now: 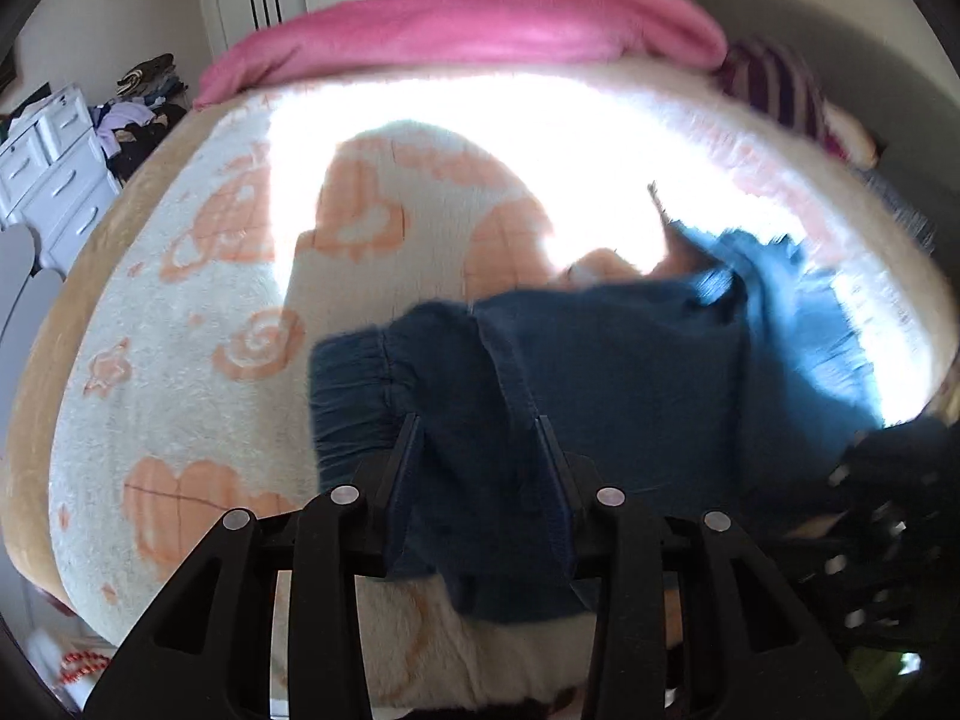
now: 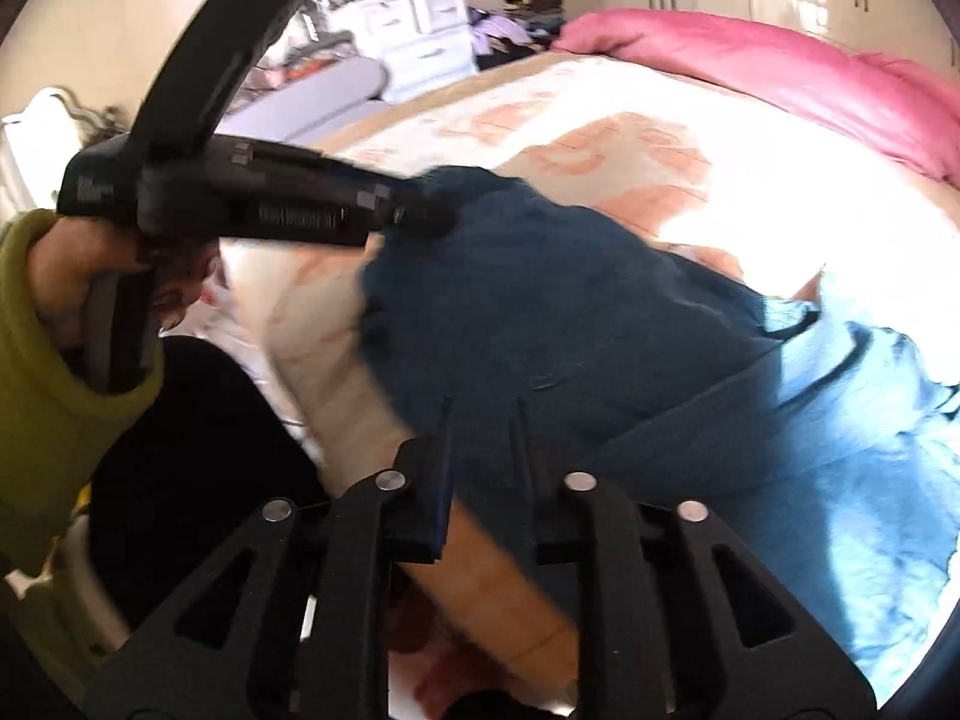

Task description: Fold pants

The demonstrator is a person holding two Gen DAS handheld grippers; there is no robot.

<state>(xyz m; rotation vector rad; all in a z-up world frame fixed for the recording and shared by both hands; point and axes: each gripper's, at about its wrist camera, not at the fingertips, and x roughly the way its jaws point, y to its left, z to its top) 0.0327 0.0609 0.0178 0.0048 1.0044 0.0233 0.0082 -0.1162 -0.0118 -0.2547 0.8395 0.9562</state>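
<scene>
Pants [image 1: 600, 372]: dark blue, bunched on the near edge of the bed; elastic waistband at the left, the rest spreading right into sunlight.
Left gripper [image 1: 477, 438]: jaws partly apart, clamped on a thick fold of the pants near the waistband; fabric fills the gap and hangs below.
Right gripper [image 2: 480, 420]: fingers narrowly apart with pants fabric between them; whether the pads press on it cannot be told.
Hand [image 2: 66, 276]: in a green sleeve [image 2: 36, 420], holding the left gripper's handle.
Bed cover [image 1: 180, 312]: cream with orange shapes, under the pants.
Pink blanket [image 1: 456, 24]: along the far edge.
White drawers [image 1: 48, 162]: beside the bed.
</scene>
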